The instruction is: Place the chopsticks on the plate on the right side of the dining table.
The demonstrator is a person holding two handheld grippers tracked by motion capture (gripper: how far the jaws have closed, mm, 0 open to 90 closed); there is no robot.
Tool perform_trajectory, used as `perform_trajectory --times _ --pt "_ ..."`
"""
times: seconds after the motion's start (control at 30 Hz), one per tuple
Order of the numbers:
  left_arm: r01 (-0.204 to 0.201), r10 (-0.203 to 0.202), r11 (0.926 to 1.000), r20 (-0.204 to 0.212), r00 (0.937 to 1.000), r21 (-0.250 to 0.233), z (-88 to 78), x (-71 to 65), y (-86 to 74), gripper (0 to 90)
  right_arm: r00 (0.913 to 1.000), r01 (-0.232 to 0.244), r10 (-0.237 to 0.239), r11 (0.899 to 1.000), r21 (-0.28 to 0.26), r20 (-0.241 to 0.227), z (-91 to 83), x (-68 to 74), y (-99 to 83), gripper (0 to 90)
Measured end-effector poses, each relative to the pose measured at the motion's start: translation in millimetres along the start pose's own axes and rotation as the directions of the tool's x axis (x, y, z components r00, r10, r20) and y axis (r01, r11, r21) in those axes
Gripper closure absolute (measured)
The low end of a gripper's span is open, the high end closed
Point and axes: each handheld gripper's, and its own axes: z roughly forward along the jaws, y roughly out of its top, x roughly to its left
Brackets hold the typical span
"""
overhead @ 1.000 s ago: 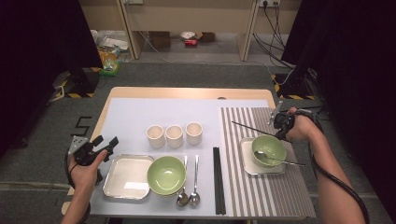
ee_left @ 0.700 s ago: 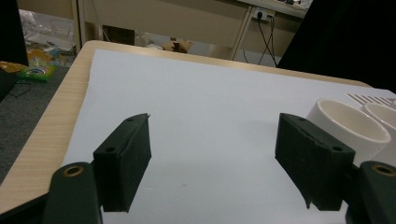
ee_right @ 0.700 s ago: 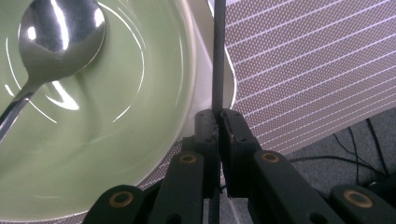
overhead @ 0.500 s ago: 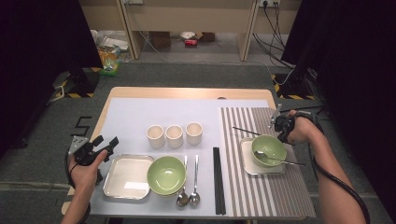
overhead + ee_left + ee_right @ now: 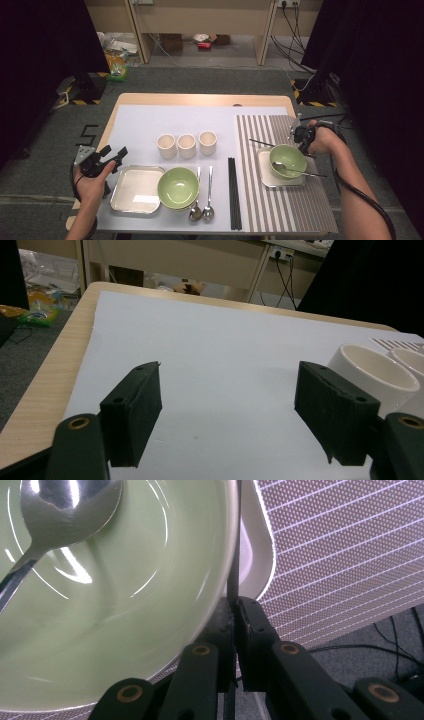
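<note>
While right gripper (image 5: 235, 612) clenches black chopstick (image 5: 280, 148) beside green bowl (image 5: 288, 159) on small tray (image 5: 265, 176), centre right of frame, spoon (image 5: 65, 505) inside bowl; left gripper (image 5: 227, 415) released, jaws wide apart, lower left, near cups (image 5: 372, 375).

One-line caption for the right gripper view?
Right hand-held gripper shut on a thin black chopstick beside the green bowl holding a spoon.

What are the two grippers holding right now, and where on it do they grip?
The right gripper pinches a thin black chopstick near one end, beside the green bowl. The left gripper is open and holds nothing.
</note>
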Motion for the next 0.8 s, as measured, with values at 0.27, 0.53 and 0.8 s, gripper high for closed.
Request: perform_trajectory --times 0.27,0.53,0.8 --pt "0.001 -0.001 1.0 0.0 1.0 0.0 0.2 -0.1 -0.1 25.9 0.9999 -0.012 0.012 1.0 0.003 -0.009 1.8 0.7 0.5 86.1" --pt "-0.001 0.001 1.0 0.0 1.0 0.0 0.2 -0.3 -0.1 25.9 0.9998 0.003 -0.003 1.0 -0.002 -0.02 2.4 -1.1 -1.0 86.0" --pt "-0.003 0.003 1.0 0.001 1.0 0.002 0.4 -0.3 0.0 25.8 0.999 -0.035 0.035 0.999 0.001 -0.028 2.2 -1.2 -1.9 85.6"
